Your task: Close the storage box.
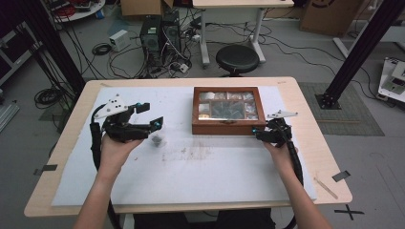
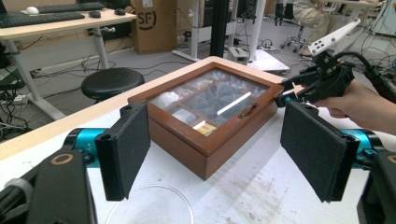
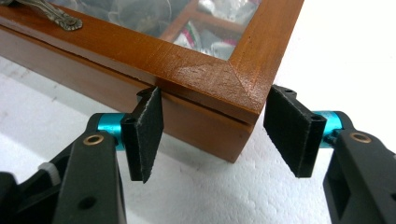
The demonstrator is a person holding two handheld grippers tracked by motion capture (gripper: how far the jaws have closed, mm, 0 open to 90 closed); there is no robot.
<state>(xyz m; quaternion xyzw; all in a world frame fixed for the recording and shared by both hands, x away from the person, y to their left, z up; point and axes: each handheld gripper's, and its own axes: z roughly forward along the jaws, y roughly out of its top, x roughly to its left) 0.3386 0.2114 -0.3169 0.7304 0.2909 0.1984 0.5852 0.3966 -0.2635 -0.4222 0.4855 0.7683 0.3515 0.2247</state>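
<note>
on the white foam sheet [image 1: 191,176] covering the table [image 1: 305,119], a wooden box [image 1: 228,125] with a glass-paned lid is sitting toward the far right, its lid lying shut and its small metal handle [image 2: 247,110] facing the person. through the glass, several compartments holding small packets are showing, though their contents are too blurred to name.

the right gripper [image 1: 260,133] is hovering at the box's near right corner. in the right gripper view its 2 black jaws are standing wide apart, 1 on either side of that corner, level with the seam between lid and base; the left pad is sitting just beside the front wall and the right pad is standing clear of the side wall. whether the left pad is actually touching the wood is hard to tell. it is gripping nothing.

the left gripper [image 1: 150,117] is being held over the sheet well to the left of the box, its jaws spread wide and empty, pointing toward the box. just beside and below its tips a clear plastic cup [image 1: 156,139] is standing on the foam; in the left gripper view its rim [image 2: 149,205] is showing between the 2 pads at the bottom edge. that same view is showing the other hand [image 2: 359,100] and its gripper at the box's far corner.
</note>
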